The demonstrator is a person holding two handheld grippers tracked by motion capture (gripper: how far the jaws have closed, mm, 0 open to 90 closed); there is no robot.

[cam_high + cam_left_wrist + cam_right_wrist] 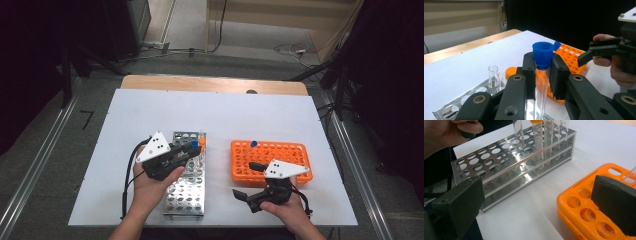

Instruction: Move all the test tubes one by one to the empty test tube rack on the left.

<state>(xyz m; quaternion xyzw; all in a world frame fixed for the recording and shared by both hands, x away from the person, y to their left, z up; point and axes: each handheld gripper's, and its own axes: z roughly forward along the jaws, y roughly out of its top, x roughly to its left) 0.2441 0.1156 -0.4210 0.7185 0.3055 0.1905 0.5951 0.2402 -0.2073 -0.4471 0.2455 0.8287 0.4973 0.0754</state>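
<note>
My left gripper [543,72] is shut on a clear tube with a blue cap [542,53], held upright over the far end of the steel rack [186,186]. In the high view the left gripper [194,150] points right across that rack. An orange-capped tube [536,135] and a few clear uncapped tubes [493,75] stand in the rack's far holes. My right gripper [247,179] is open with nothing between its jaws, at the near left corner of the orange rack [272,162]. Another blue-capped tube [253,144] stands in the orange rack's far left corner.
The two racks sit side by side on a white sheet [150,110] over a wooden table, with a bare strip [536,202] between them. The steel rack [506,167] has many vacant holes at its near end. Cables lie on the floor beyond the table.
</note>
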